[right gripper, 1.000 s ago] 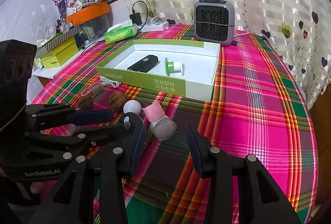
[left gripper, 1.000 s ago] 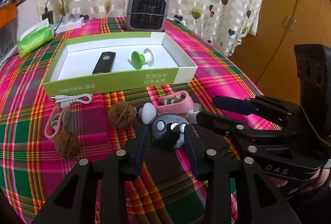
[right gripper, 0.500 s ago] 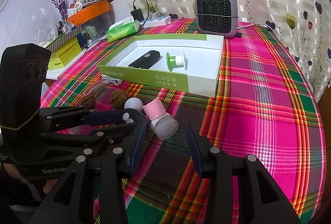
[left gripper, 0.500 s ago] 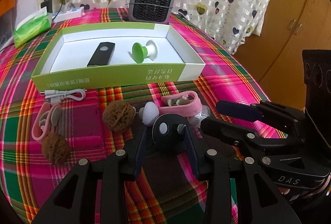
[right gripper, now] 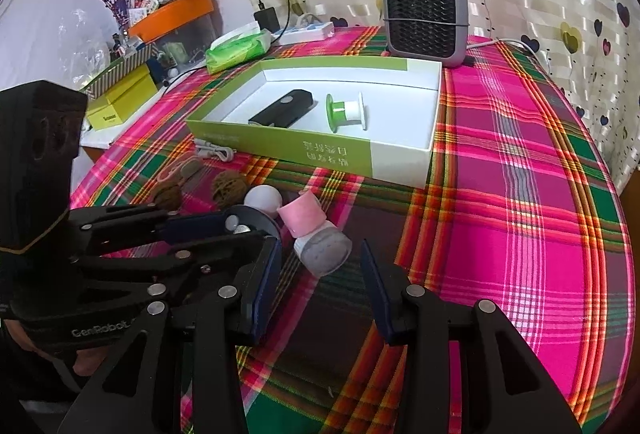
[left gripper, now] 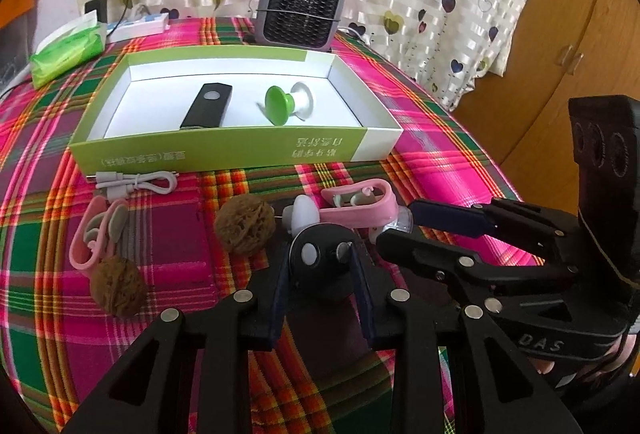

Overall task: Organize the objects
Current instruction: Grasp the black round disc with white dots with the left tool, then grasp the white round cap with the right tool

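Observation:
In the left wrist view my left gripper (left gripper: 320,274) has its jaws closing, and both pads touch the sides of a black round gadget (left gripper: 320,258) on the plaid cloth. Just beyond it lie a white ball (left gripper: 306,218), a walnut (left gripper: 245,226) and a pink clip (left gripper: 360,201). My right gripper (right gripper: 320,266) stands open, with a small jar with a pink lid (right gripper: 316,238) lying on its side at its fingertips, untouched. The green-and-white box (left gripper: 240,149) holds a black remote (left gripper: 208,105) and a green spool (left gripper: 284,103).
A second walnut (left gripper: 118,288), another pink clip (left gripper: 96,230) and a coiled white cable (left gripper: 136,181) lie left of the box front. A grey heater (left gripper: 302,13) and green tissue pack (left gripper: 66,49) stand behind it. The table falls away on the right toward a wooden cabinet (left gripper: 560,33).
The left jaws have narrowed from wide open onto the black round gadget. The right gripper keeps the same gap and has hardly shifted.

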Motion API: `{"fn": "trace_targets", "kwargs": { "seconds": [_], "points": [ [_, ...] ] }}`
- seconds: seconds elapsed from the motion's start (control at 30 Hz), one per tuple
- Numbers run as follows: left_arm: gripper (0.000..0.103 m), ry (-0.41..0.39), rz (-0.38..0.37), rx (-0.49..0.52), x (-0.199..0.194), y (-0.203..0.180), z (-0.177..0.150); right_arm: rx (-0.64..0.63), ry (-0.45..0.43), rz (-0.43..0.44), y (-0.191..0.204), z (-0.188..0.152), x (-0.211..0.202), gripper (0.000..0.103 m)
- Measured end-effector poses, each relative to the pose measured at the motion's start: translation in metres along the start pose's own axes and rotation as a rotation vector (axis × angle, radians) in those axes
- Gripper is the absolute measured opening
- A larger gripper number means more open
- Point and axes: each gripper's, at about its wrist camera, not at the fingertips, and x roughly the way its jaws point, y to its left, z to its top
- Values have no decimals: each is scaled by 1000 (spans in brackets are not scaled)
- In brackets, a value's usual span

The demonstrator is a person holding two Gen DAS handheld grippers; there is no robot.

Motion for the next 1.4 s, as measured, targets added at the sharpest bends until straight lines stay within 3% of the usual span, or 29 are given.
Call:
{"fn": "trace_targets", "kwargs": {
  "seconds": [0.33,0.4,0.9,1.4],
  "points": [
    [27,-7,-1,-2,-4,7,-2,-16,47,-38,3,3,12,42],
    [27,-8,-3,0,-5,7,-2,-19,45,-43,4,2,11,33],
    [27,-37,-3,18,-16,0,-1,-31,2,-78,5,0,-3,33],
    [27,-77,-8,14,-29,2,0,-60,-41,-60,19,4,-13,33]
  ]
}}
